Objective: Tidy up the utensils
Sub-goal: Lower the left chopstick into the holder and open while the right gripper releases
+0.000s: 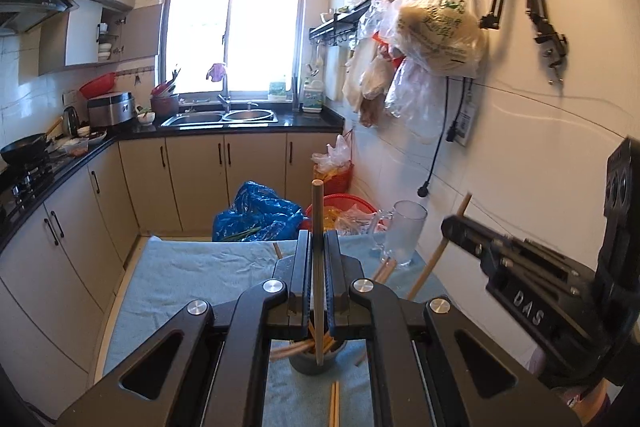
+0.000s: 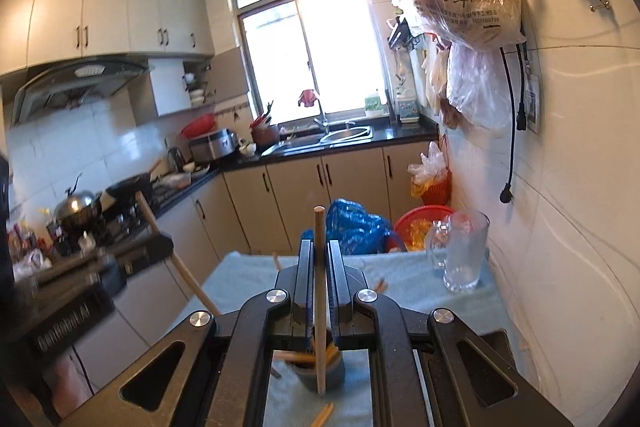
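Gripping 1 chopstick [image 1: 317,247] each, both tools hover over the cup [image 1: 316,359] — glass mug [image 1: 402,233] nearby.

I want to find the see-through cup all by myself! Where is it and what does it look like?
Look at the table with the blue towel on it, at its far corner beside the white tiled wall. The glass mug stands upright there. It is clear with a handle, unlike the dark gray cup nearer, which holds chopsticks.
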{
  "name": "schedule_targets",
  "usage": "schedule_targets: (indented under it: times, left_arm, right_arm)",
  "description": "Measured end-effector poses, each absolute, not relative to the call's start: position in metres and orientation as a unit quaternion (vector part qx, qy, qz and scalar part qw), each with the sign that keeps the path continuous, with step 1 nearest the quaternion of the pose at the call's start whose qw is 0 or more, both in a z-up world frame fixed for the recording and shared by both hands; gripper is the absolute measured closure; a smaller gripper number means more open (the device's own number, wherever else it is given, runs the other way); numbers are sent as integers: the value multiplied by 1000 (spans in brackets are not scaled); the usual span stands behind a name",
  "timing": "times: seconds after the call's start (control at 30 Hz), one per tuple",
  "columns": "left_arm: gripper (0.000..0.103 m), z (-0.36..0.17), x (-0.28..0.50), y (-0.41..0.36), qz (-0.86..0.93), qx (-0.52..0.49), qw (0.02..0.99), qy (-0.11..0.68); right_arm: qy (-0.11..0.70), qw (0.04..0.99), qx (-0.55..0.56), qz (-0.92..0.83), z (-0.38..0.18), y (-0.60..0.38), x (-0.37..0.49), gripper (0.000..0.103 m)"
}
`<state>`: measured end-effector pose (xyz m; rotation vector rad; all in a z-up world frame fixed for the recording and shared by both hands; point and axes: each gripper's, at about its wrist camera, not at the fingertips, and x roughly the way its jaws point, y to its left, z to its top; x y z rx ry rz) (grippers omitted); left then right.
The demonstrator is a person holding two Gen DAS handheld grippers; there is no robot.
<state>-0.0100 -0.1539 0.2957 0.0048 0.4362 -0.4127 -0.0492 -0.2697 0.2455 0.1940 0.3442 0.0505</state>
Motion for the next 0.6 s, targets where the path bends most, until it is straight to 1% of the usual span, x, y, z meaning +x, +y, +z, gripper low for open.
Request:
schedule_targets:
  times: [0.13, 0.23, 0.43, 0.6]
  left_arm:
    - [98, 290, 10, -159, -201, -5, 954, 221]
    - [98, 281, 23, -165, -198, -3, 953, 228]
    - [98, 253, 44, -171, -197, 5, 946, 257]
    - [98, 239, 51, -170, -199, 7, 942, 271]
  right_arm:
    - [158, 981, 109, 14, 248, -276, -24, 96]
    - [156, 981, 114, 0, 237, -279, -5, 96]
    - [208, 968, 140, 0, 197, -289, 32, 96]
    - [231, 962, 147, 3, 177, -292, 47, 96]
